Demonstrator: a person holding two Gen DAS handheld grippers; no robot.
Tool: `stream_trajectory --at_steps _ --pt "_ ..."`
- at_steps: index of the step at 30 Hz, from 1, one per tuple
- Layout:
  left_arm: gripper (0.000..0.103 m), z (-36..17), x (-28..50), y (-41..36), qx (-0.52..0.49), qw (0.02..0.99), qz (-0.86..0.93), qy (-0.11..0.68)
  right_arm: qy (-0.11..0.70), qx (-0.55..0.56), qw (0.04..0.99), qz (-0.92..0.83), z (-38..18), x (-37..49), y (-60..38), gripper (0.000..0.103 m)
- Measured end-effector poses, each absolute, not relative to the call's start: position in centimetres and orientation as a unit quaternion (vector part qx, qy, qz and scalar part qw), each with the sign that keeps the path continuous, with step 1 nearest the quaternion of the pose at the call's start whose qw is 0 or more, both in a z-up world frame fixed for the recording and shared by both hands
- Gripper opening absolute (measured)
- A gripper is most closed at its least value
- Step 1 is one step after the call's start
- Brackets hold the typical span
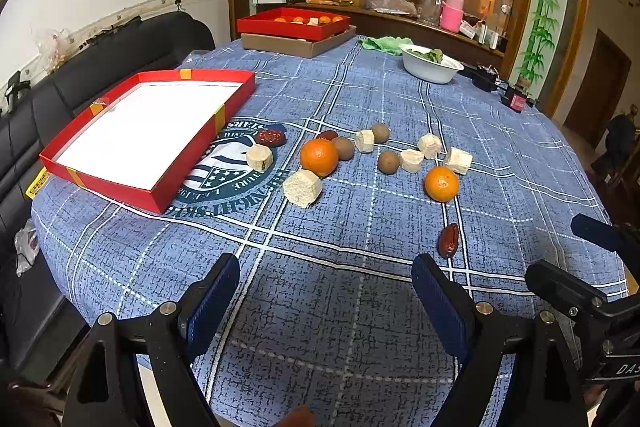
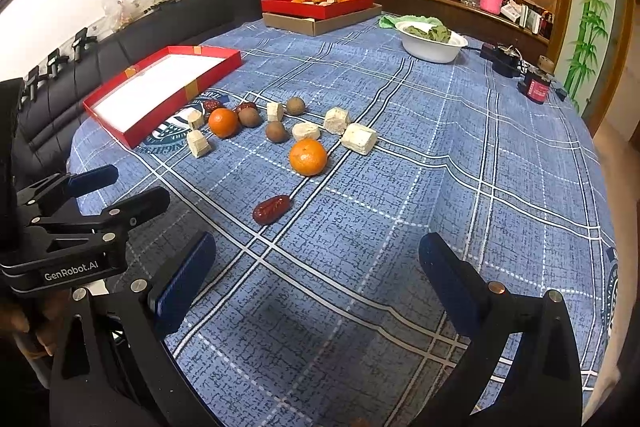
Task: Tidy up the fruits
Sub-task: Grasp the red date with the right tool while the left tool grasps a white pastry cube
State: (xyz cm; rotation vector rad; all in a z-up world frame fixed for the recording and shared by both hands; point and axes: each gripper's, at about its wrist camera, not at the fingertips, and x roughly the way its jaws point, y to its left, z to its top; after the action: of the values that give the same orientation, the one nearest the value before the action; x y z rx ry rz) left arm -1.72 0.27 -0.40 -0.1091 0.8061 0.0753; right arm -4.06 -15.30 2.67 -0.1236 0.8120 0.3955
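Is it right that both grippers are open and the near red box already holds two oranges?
Not quite. Left gripper and right gripper are open, but the near red box is empty; the left wrist view shows both oranges on the tablecloth.

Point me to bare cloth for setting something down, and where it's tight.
Free: cloth right of the near orange out to the white bowl, and between both grippers and the lone red date. Empty red tray interior too. Crowded: the fruit-and-block cluster beside that tray.
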Motion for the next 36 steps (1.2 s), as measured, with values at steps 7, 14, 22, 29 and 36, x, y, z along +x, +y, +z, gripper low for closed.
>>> stream_trajectory --at_steps 7,14,22,29,36 --pt "0.086 -0.5 -1.5 0.5 -0.053 0.917 0.037 0.393 0.393 -0.062 0.897 0.191 2.7 -4.0 -15.3 0.102" --pt "0.086 -0.9 -1.7 1.0 -0.052 0.917 0.036 0.394 0.395 -0.065 0.896 0.192 2.7 -3.6 -15.1 0.102" --pt "0.086 -1.7 -2.2 1.5 -0.055 0.919 0.025 0.39 0.401 -0.05 0.898 0.177 2.5 -1.8 -16.2 0.102" --pt "0.082 -2.3 -1.1 1.6 -0.05 0.916 0.017 0.398 0.416 -0.046 0.883 0.215 1.8 -0.1 -14.3 0.096" --pt "0.077 -2.6 0.3 2.8 -0.059 0.912 0.023 0.406 0.453 -0.075 0.856 0.238 -1.3 1.2 -10.3 0.068"
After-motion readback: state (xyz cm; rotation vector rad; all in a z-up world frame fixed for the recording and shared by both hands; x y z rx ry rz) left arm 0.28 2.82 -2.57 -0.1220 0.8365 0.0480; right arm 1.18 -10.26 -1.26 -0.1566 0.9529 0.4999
